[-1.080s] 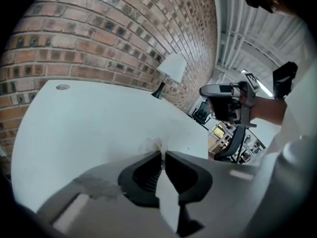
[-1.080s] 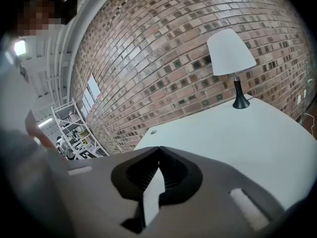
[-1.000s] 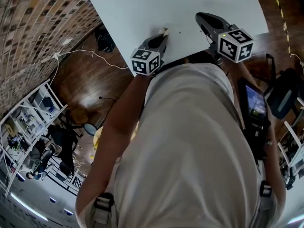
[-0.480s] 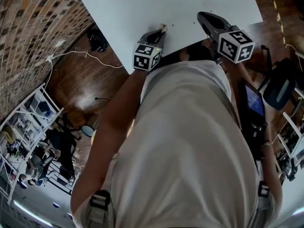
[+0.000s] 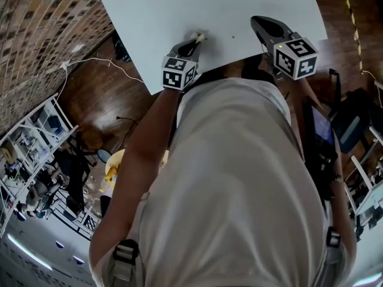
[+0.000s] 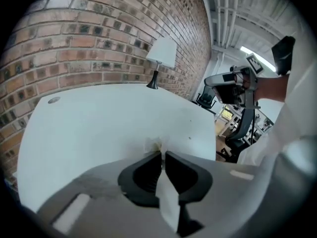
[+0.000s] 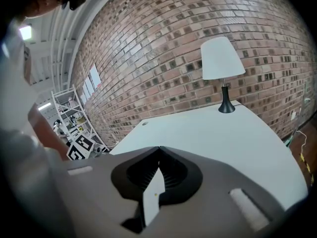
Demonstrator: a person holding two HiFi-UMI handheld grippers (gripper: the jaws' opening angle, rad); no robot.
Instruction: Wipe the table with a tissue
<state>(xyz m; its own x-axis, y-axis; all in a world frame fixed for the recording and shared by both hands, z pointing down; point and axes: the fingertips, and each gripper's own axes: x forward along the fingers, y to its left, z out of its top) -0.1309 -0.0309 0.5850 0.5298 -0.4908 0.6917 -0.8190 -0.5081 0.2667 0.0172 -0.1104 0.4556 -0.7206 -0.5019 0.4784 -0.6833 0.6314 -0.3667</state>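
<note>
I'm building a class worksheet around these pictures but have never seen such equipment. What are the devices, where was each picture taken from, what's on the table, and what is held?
No robot here: a person holds a pinching tool in each hand. One picture looks down from a camera on the person's head; the other two come from cameras riding on each tool. The left tool pinches a small tissue down at the white table. The right tool is closed and empty, over the table. A lamp stands at the table's far end.
</note>
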